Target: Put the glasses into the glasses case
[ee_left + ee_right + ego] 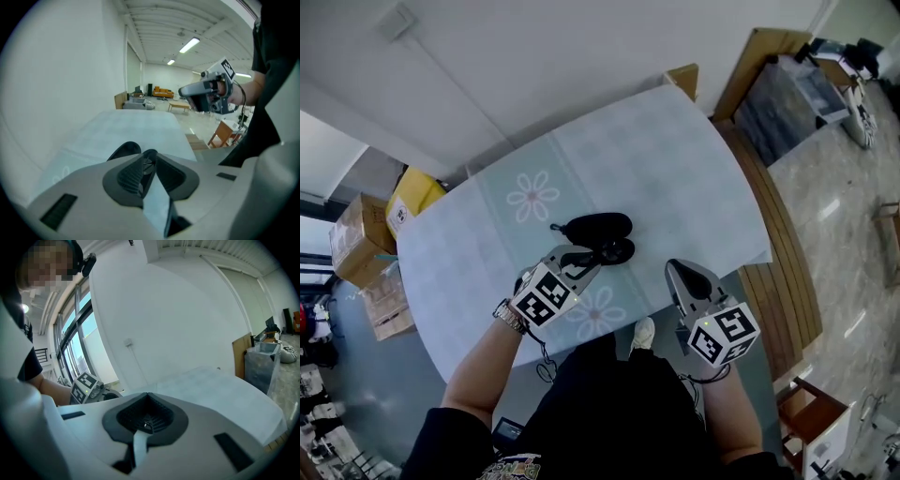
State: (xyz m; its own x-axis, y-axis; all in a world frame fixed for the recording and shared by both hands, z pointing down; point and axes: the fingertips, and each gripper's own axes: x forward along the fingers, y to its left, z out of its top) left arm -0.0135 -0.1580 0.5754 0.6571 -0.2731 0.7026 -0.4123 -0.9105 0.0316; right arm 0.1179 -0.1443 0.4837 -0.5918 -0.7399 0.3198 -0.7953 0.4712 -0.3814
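A black glasses case [598,227] lies near the middle of the pale flowered table [675,159]. Dark glasses [617,251] rest against its near side. My left gripper [589,257] reaches them from the front-left, its jaws closed, and the left gripper view shows a thin dark part pinched at the tips [150,157]. The case's rounded black end [123,151] peeks over the left jaw. My right gripper [680,272] hovers at the table's front edge, right of the glasses, shut [147,401] with nothing between its pads.
Cardboard boxes [361,239] and a yellow box [412,197] stand on the floor beyond the table's left end. A long wooden bench [783,272] runs along its right side. A small wooden stool [811,417] is at the lower right.
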